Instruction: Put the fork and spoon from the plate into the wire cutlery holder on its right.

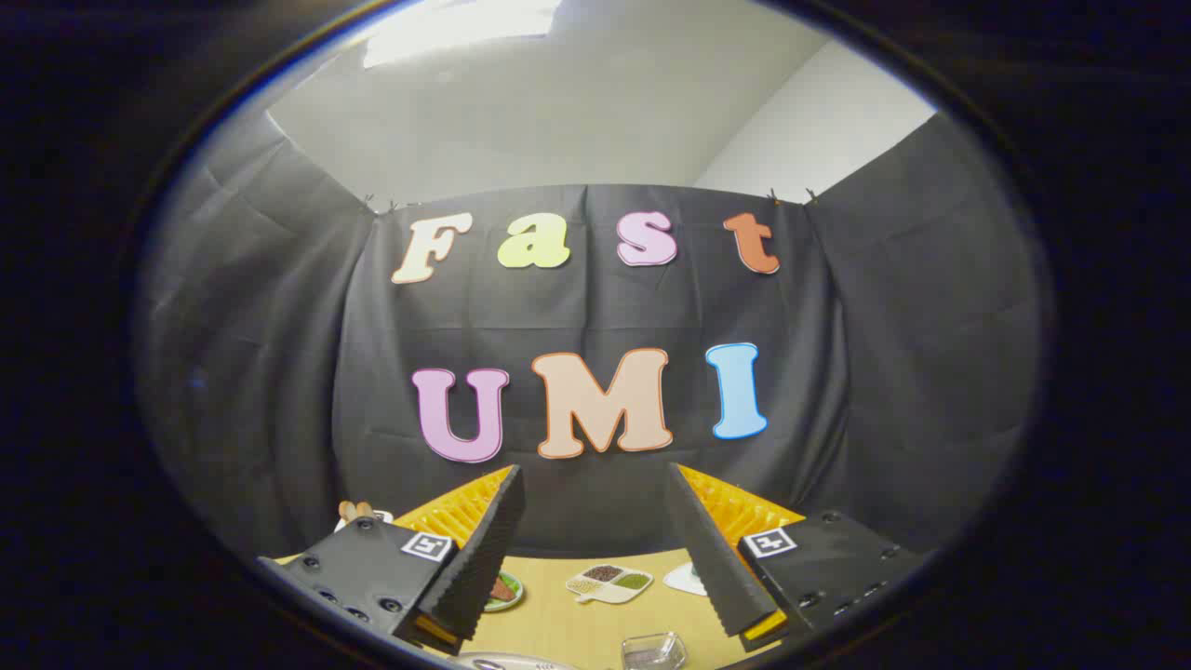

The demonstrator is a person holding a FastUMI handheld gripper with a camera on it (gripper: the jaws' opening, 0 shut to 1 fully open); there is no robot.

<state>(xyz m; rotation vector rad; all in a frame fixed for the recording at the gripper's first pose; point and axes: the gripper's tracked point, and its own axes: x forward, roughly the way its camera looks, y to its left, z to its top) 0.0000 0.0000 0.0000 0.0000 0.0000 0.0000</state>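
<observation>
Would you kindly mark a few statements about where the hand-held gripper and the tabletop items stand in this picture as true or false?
1. The hand-held gripper has its fingers spread apart with nothing between them. True.
2. A divided white dish with several fillings sits on the table beyond the fingers. True.
3. The hand-held gripper is clamped on a fork. False: the fingers are open and hold nothing.
4. A small clear glass bowl sits on the table nearer the fingers than the divided dish. True.
5. The table is covered with a red cloth. False: its surface is bare light wood.
</observation>
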